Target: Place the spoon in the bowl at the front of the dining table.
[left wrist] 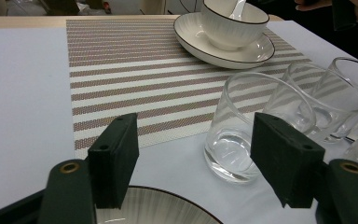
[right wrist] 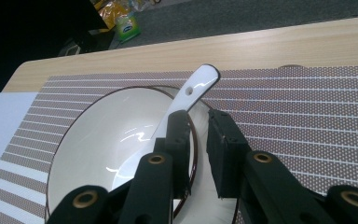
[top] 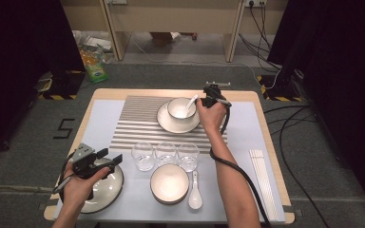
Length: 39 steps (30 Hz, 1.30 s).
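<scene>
Seen from the high view: right gripper (top: 204, 100) poised at the far bowl (top: 181, 108), spoon (top: 190, 104) leaning inside, bowl seated on a saucer (top: 166, 121) on the striped mat (top: 138, 123); left gripper (top: 105, 159) held over a plate (top: 111, 187) at the table's near left. Shown close in the right gripper view: jaws slightly apart, straddling the bowl's rim (right wrist: 193, 140) just below the spoon's handle (right wrist: 191, 91), gripping nothing. Revealed by the left gripper view: jaws wide apart and empty, three glasses (left wrist: 242, 126) just ahead. Visible from above alone: a second bowl (top: 169, 183), a second spoon (top: 195, 192) and white chopsticks (top: 262, 178).
</scene>
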Available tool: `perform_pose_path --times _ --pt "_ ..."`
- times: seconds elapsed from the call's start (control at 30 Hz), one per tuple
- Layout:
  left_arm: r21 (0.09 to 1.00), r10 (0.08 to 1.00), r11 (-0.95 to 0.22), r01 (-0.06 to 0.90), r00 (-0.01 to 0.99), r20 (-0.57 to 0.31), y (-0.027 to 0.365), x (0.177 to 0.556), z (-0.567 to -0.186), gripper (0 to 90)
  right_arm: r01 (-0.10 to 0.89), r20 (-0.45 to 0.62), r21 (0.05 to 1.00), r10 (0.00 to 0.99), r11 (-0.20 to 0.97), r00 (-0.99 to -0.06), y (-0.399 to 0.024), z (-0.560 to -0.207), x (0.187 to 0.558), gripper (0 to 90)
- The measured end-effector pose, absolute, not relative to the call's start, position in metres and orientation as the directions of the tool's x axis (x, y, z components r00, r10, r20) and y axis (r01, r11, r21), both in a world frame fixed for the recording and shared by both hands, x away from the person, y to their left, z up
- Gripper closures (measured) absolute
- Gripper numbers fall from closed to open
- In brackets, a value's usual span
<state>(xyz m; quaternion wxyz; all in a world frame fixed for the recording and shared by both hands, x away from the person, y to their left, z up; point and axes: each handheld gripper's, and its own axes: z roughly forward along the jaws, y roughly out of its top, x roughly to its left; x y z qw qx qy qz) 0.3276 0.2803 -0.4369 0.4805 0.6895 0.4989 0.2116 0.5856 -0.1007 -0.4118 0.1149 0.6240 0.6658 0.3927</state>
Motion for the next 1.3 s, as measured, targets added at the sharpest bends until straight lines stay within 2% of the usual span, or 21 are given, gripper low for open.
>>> perform_pose_path --times 1.3 --pt "0.881 0.894 -0.045 0.471 0.413 -0.175 0.279 0.326 -0.434 31.9 0.767 0.299 0.639 0.937 -0.056 -0.181 -0.127 -0.404 0.561 65.1"
